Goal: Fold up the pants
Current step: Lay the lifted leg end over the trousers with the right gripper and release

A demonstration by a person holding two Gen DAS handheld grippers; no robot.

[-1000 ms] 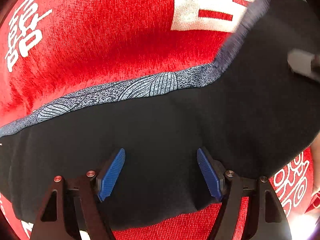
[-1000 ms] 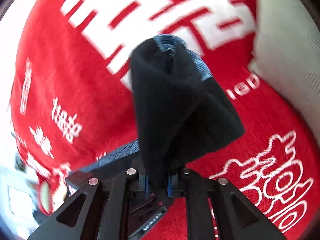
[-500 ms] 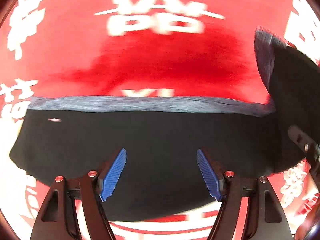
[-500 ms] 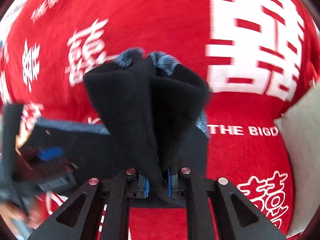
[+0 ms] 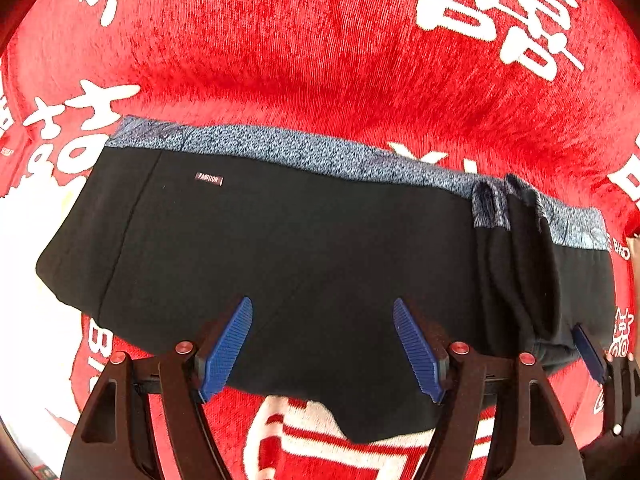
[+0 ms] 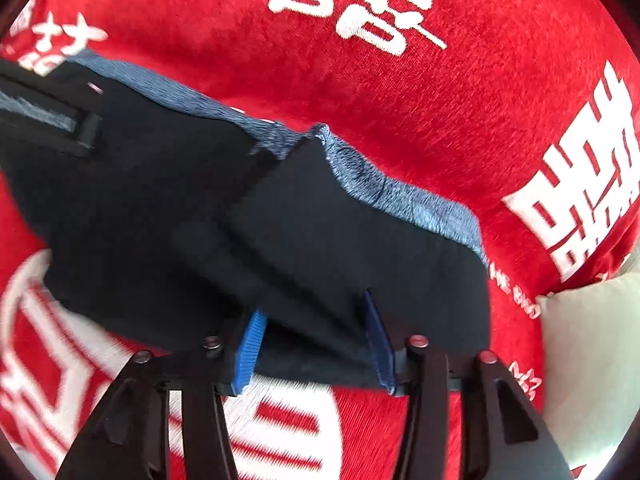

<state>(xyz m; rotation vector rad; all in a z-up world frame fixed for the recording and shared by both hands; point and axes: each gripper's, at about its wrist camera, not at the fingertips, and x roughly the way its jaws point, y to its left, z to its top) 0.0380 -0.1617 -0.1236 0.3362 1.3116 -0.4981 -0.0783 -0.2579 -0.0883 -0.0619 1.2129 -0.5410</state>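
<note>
The black fabric pants with a speckled blue-grey waistband (image 5: 304, 248) lie spread across the red plush cloth with white characters (image 5: 320, 60), waistband toward 12 o'clock. The left tongs (image 5: 322, 344) stand spread wide above the hem, holding nothing. The right tongs (image 6: 316, 340) are partly spread around a doubled flap at the garment's 3 o'clock end; whether they grip it I cannot tell. The risk, as I judge it: that loosely bunched flap could spring back open or crease crookedly on release, and the plush nap may drag the lower layer askew.
</note>
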